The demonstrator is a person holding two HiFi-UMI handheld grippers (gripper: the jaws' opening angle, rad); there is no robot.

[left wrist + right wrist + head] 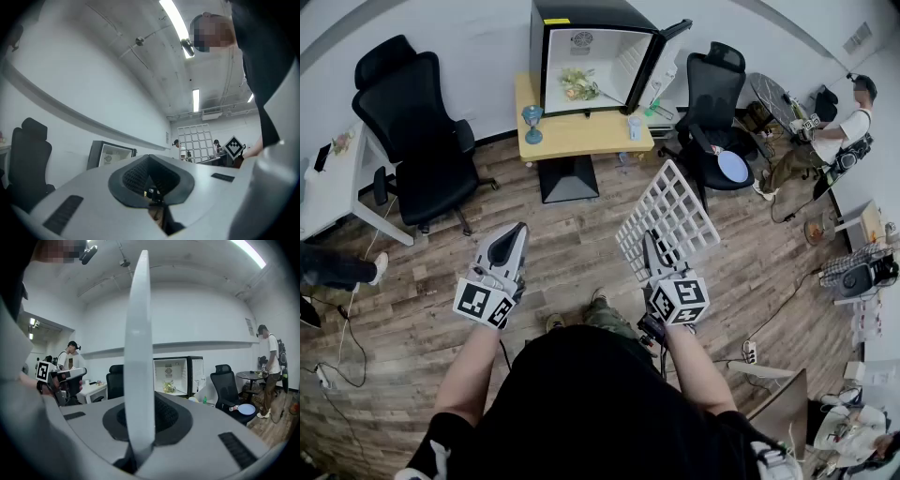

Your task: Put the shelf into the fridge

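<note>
The person held two tongs. The right tongs [650, 247] were clamped on the near edge of the one white wire-grid shelf [670, 214], which rose ahead of them, tilted up and away. In the right gripper view the shelf [139, 333] showed edge-on as a pale upright strip between the jaws. The left tongs [512, 231] were level with the right ones and well apart from the shelf. Their jaws were drawn together with nothing between them. Far ahead of both tongs, and between their lines, stood one small black fridge [581, 19] with its door [664, 58] swung open to the right. It sat on a yellow counter [581, 136]. One bunch of greens [579, 84] lay inside the fridge. On the counter in front of it stood one blue goblet [532, 120] and one small cup [635, 127]. Two black office chairs flanked the counter, one [417, 122] ahead of the left tongs and one [717, 103] ahead of the right tongs. The chair ahead of the right tongs carried a single blue plate [732, 167].
</note>
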